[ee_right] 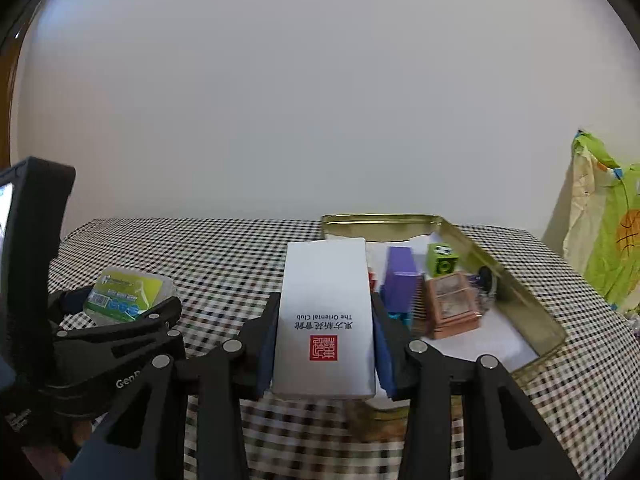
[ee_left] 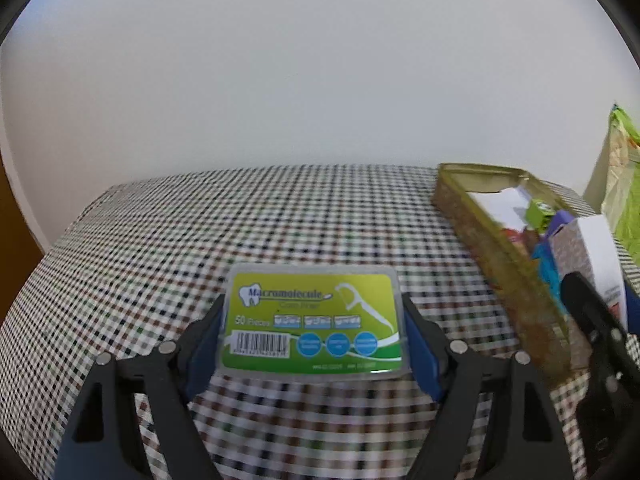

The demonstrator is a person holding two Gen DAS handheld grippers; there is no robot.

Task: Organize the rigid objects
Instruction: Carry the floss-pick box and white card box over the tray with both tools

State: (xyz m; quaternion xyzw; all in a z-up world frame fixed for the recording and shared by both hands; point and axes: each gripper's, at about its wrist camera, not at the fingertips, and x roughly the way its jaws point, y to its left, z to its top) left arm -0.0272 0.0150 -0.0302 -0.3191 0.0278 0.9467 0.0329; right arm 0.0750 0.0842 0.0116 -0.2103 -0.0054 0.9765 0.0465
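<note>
Left tongs (ee_left: 314, 324) clamp the clear plastic floss-pick box with green label (ee_left: 314, 320) above the checked-cloth table (ee_left: 160, 240). Right tongs (ee_right: 325, 336) grip the white rectangular carton (ee_right: 325, 316) at the near-left corner of the open gold tin (ee_right: 520, 292). Judgement: lower the carton flat into the free left side; purple box (ee_right: 400, 276), green cube (ee_right: 442, 259) and brown case (ee_right: 454, 304) crowd the rest.

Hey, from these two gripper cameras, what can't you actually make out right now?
- Left wrist view: fine print on the floss pick box, blurred.
- Left wrist view: the patterned bag, cut off by the right edge.
- Right wrist view: the gold tin near left corner, hidden behind the white box.
- Right wrist view: small dark item behind the brown box, too small.
</note>
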